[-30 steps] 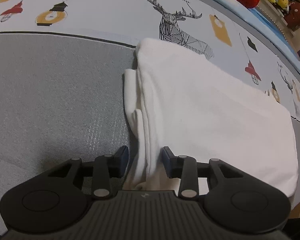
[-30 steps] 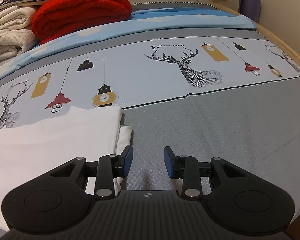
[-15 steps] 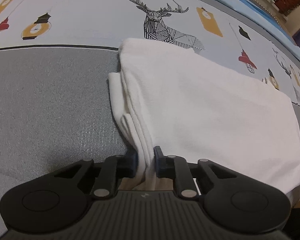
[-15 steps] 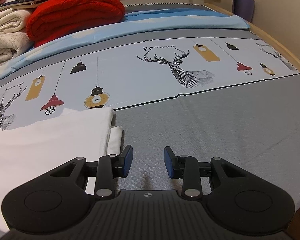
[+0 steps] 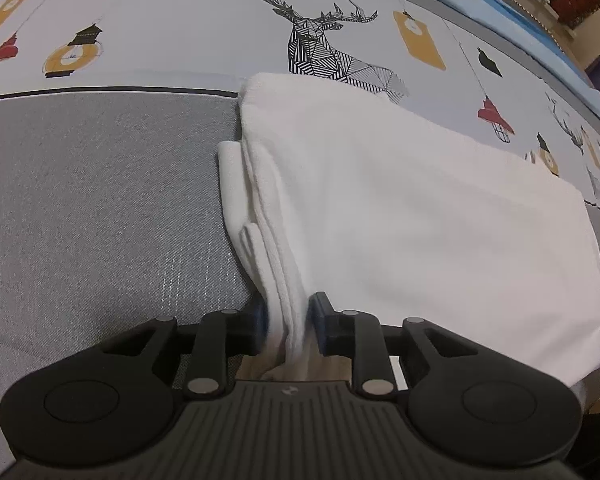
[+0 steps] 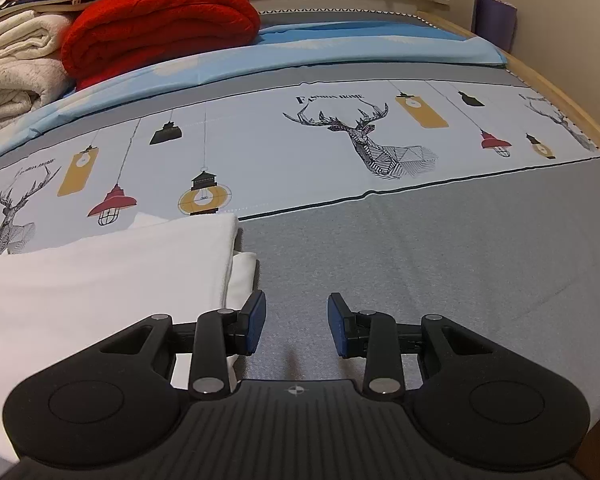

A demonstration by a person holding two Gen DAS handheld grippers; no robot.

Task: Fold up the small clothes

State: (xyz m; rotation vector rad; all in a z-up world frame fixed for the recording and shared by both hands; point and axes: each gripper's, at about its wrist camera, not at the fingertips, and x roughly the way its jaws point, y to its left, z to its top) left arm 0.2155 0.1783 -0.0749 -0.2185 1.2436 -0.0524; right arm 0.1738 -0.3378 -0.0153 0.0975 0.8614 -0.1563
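- Your left gripper (image 5: 288, 322) is clamped on the layered near edge of the white garment (image 5: 420, 216); the stacked hems bunch up between the two blue pads.
- The white garment lies flat on the bed (image 5: 100, 208), already folded into a broad rectangle. It sits mostly on the grey band of the bedsheet, and its far corner reaches the printed deer (image 5: 324, 56).
- One under layer pokes out beyond the garment's left edge, so the stack is not quite flush there.
- Your right gripper (image 6: 296, 326) stands with its jaws apart and nothing between them. It hovers over bare grey sheet just beside the garment's right edge (image 6: 230, 264), and its left pad overlaps the protruding under layer in that view; whether it touches is not clear.
- The step in hand looks like taking hold for another fold: one corner is pinched, the other is not.
- The next move likely calls for you to shift the right gripper left onto the cloth edge and close it on all layers, matching the left grip.
- Then lift both ends evenly and carry the near edge toward the far one, so the layers do not slide apart.
- Watch the loose under layer; it may slip out of the fold if only the top layers are caught.
- The red blanket (image 6: 160, 24) and the folded pale blankets (image 6: 16, 68) at the head of the bed are well apart from the work.
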